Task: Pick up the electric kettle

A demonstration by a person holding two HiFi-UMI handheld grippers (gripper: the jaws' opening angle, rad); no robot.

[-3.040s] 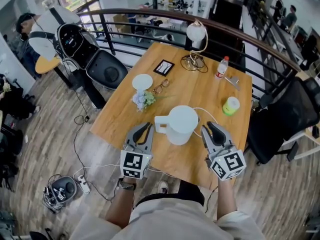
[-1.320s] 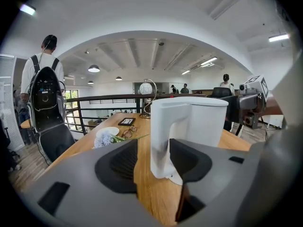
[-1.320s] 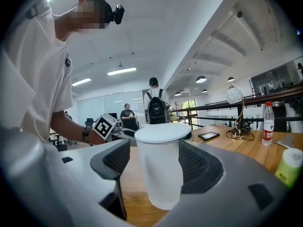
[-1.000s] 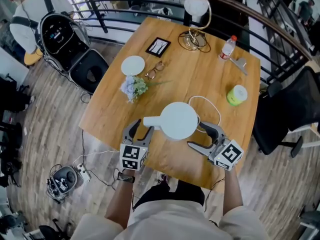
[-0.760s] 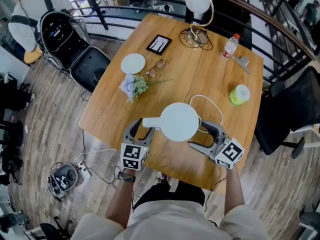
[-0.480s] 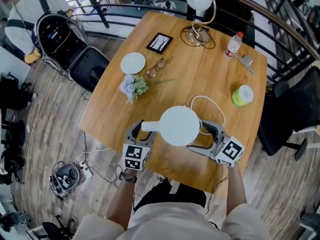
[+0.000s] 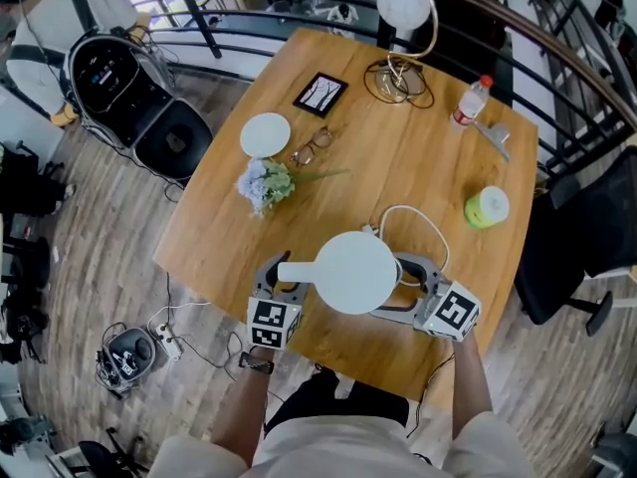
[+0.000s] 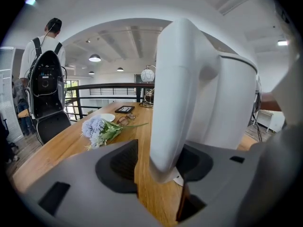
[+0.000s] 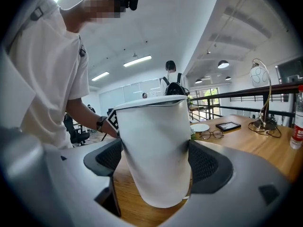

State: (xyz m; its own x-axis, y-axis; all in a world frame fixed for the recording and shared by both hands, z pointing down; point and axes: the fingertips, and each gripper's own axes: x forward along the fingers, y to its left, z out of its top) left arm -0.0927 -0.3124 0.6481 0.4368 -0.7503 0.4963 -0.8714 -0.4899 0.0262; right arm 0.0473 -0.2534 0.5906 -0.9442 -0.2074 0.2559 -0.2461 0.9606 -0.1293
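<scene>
Left tool (image 7: pixel 284 279) gapes around the handle (image 8: pixel 175 93); right tool (image 7: pixel 388 285), jaws opening, flanks one white plastic electric kettle (image 7: pixel 353 272) on a wooden desk (image 7: pixel 398 167).

The electric kettle (image 7: pixel 353 272) is plain white and smooth, with a body that narrows toward the bottom and a flat round lid (image 9: pixel 150 100) closed on top. It stands upright near the front edge of the wooden surface (image 7: pixel 398 157). Its broad handle (image 8: pixel 175 93) points to the left of the head view and sits between the jaws of the left tool (image 8: pixel 158 169), with a gap at one pad. Its body fills the opening jaws of the right tool (image 9: pixel 154 160).
</scene>
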